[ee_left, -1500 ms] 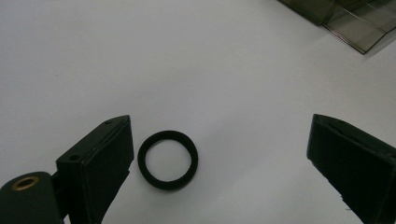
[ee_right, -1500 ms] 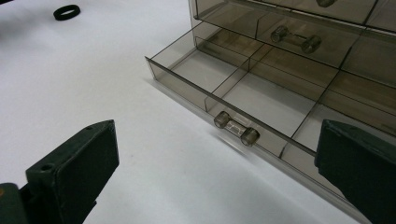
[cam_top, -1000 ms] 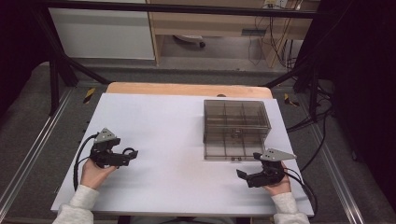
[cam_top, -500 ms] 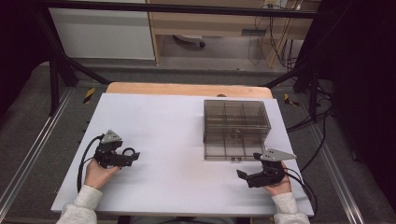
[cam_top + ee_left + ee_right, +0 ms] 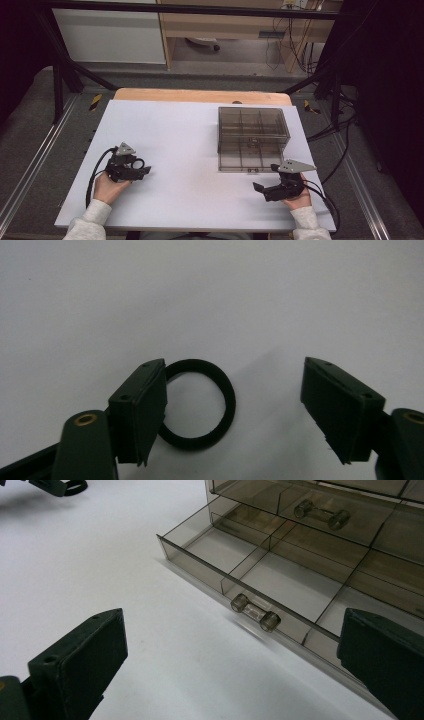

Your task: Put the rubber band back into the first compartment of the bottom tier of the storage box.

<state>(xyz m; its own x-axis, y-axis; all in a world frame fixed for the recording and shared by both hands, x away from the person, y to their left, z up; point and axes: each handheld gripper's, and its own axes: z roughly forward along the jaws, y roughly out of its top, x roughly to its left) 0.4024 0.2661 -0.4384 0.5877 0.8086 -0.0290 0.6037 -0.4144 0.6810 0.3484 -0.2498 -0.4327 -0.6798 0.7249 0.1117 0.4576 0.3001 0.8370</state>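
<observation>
On the table (image 5: 200,145) your left gripper (image 5: 144,170) sat near the left edge, with the ring (image 5: 199,404) lying flat between its jaws, touching one pad and apart from the other. Your right gripper (image 5: 261,188) lay well apart, near the front right. Just behind it stood the drawer box (image 5: 252,131), its lower drawer (image 5: 260,575) pulled out toward you.

Ring (image 5: 199,405): solid black, matte, no pattern. Both grippers, left (image 5: 141,170) and right (image 5: 262,189): black bodies and jaws, each with a grey plate on top. Drawer box (image 5: 252,138): smoky brown, see-through plastic with clear handles. Table top (image 5: 185,135): plain white; its far edge is light wood. Sleeves: light grey.
</observation>
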